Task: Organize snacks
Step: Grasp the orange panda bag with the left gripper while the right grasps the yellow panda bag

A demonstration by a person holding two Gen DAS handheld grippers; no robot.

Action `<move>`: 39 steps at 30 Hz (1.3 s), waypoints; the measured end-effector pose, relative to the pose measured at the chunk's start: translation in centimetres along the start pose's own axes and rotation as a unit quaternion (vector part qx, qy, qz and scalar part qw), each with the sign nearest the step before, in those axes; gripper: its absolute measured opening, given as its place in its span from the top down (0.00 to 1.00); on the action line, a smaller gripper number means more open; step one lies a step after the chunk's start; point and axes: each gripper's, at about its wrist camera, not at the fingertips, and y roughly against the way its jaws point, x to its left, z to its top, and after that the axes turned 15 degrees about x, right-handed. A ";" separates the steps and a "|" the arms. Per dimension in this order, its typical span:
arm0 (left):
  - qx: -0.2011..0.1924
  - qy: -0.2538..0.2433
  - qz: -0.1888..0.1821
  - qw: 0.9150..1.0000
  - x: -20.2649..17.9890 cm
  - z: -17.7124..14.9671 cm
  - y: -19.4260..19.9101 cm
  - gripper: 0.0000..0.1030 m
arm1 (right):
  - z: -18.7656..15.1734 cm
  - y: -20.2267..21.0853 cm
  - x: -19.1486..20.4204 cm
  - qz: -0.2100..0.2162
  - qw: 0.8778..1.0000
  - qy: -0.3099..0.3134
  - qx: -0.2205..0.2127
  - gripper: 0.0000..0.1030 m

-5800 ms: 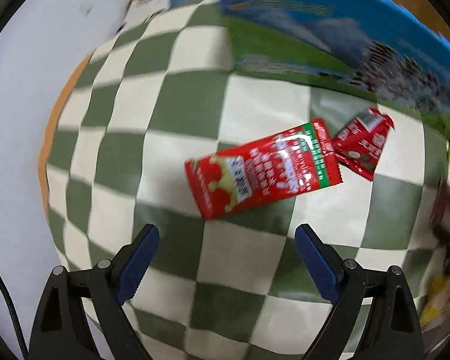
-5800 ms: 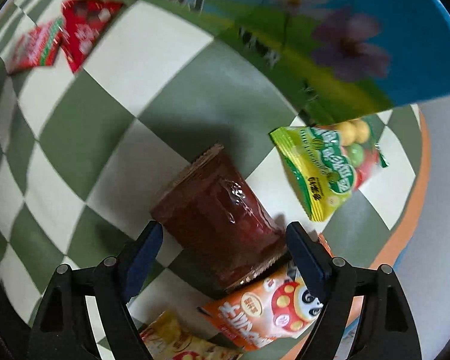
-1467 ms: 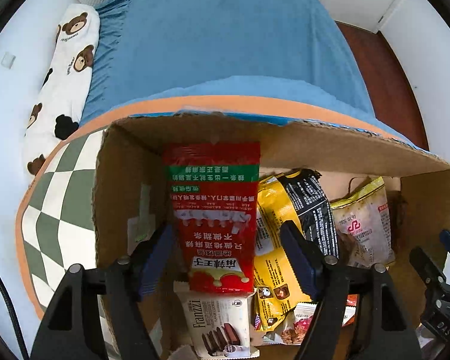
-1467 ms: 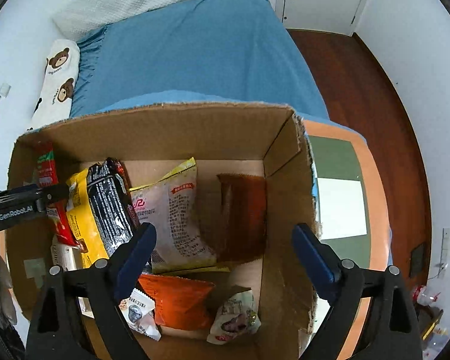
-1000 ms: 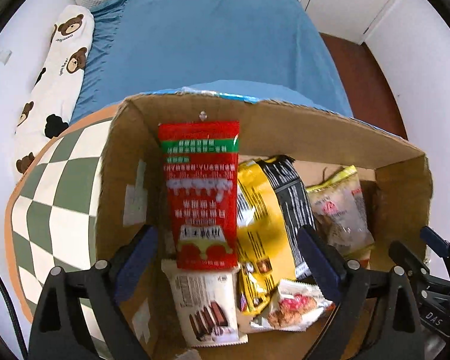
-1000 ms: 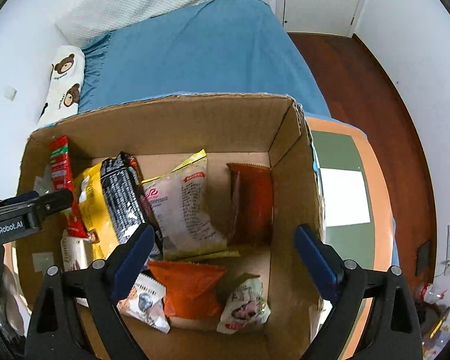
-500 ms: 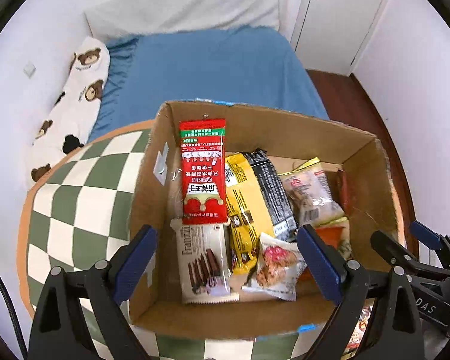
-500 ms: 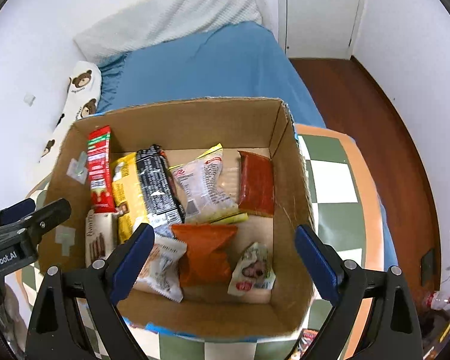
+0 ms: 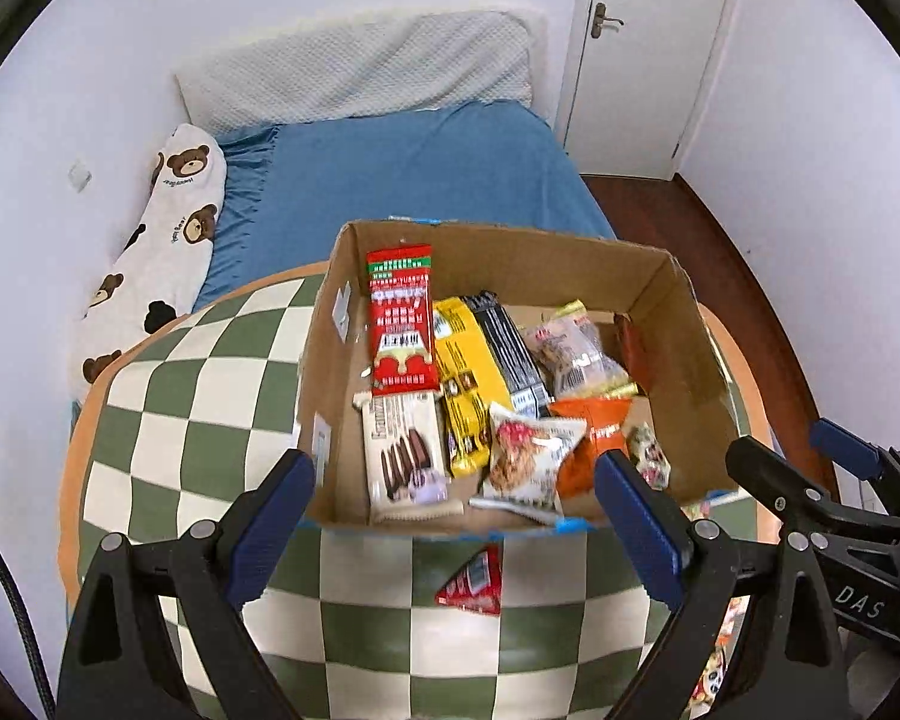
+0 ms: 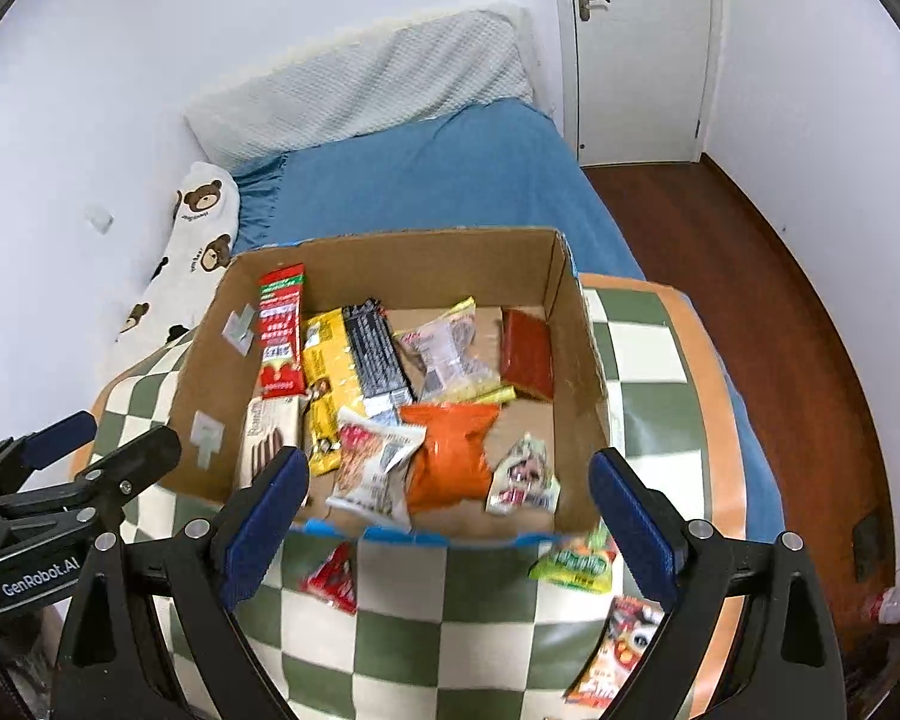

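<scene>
Cardboard box point(image 9: 678, 324) holding the packed snacks is set at the far edge of the checkered tabletop point(image 9: 210, 420), while a small red packet point(image 9: 471, 582) is left on the cloth just before its near wall. Left gripper point(image 9: 453, 516) and right gripper point(image 10: 444, 510) are both held wide apart, with nothing gripped.

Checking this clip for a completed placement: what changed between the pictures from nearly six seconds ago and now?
The long red packet and the dark red pouch, then on the checked tablecloth, now stand inside the cardboard box. Both hand-held grippers, left and right, have drawn back above it, open and empty. The small red packet and green bag remain on the cloth.
</scene>
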 end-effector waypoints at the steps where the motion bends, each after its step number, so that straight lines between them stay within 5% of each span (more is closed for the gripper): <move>1: 0.002 0.000 -0.001 1.000 -0.1 -0.7 0.0 0.07 | -0.8 0.1 -0.4 0.006 1.000 -0.006 0.003 0.06; 7: 0.051 -0.029 0.002 0.998 -1.5 -5.2 -2.7 0.07 | -6.2 -1.2 -4.9 0.033 0.996 -0.068 0.048 0.06; 13: 0.144 -0.075 0.007 0.987 -5.0 -10.6 -9.3 0.07 | -13.9 -5.1 -11.5 0.032 0.979 -0.155 0.129 0.06; 17: 0.181 -0.098 0.014 0.979 -7.2 -13.2 -12.3 0.07 | -19.4 -7.7 -15.7 0.056 0.952 -0.245 0.175 0.07; 21: 0.199 -0.113 0.030 0.973 -9.0 -14.7 -14.3 0.07 | -24.6 -10.1 -18.6 0.115 0.906 -0.360 0.190 0.07; 25: 0.209 -0.124 0.038 0.969 -10.1 -15.4 -15.3 0.07 | -26.1 -13.4 -19.3 0.158 0.875 -0.412 0.197 0.09; 27: 0.209 -0.131 0.042 0.968 -10.6 -15.4 -15.4 0.07 | -25.8 -14.7 -19.1 0.142 0.879 -0.406 0.204 0.15; 28: 0.208 -0.135 0.044 0.968 -11.0 -15.4 -15.5 0.07 | -25.7 -15.2 -19.1 0.134 0.884 -0.398 0.207 0.27; 31: 0.199 -0.147 0.046 0.968 -12.4 -14.8 -15.1 0.07 | -25.5 -15.2 -18.6 0.101 0.912 -0.336 0.211 0.42; 35: 0.195 -0.162 0.035 0.967 -14.8 -13.9 -14.8 0.07 | -25.7 -13.6 -18.9 0.053 0.936 -0.279 0.207 0.43; 39: 0.203 -0.189 0.013 0.961 -19.1 -12.9 -15.2 0.07 | -25.6 -11.6 -21.9 0.010 0.945 -0.264 0.195 0.43</move>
